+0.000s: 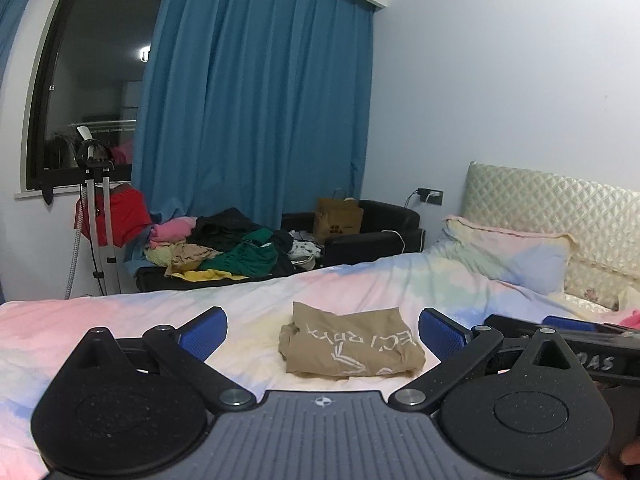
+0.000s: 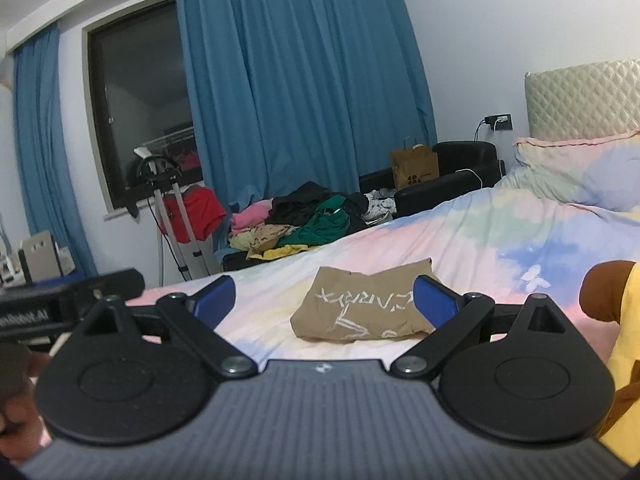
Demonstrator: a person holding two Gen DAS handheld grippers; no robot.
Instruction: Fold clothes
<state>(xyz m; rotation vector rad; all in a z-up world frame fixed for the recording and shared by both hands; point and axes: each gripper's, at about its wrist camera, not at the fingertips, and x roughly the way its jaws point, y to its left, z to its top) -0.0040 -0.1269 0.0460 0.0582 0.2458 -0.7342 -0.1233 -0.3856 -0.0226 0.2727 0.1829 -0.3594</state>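
Observation:
A folded tan garment with white lettering lies on the pastel bed sheet; the right wrist view shows the same tan garment. My left gripper hovers above and in front of it, open, blue pads wide apart, nothing between them. My right gripper is open too, raised over the near side of the garment and holding nothing. The right gripper's body appears at the right of the left wrist view, and the left gripper's body at the left of the right wrist view.
A heap of unfolded clothes lies beyond the bed's far edge near the blue curtain. A pillow and quilted headboard are at the right. A paper bag sits on a black chair. Yellow and brown cloth lies at the right.

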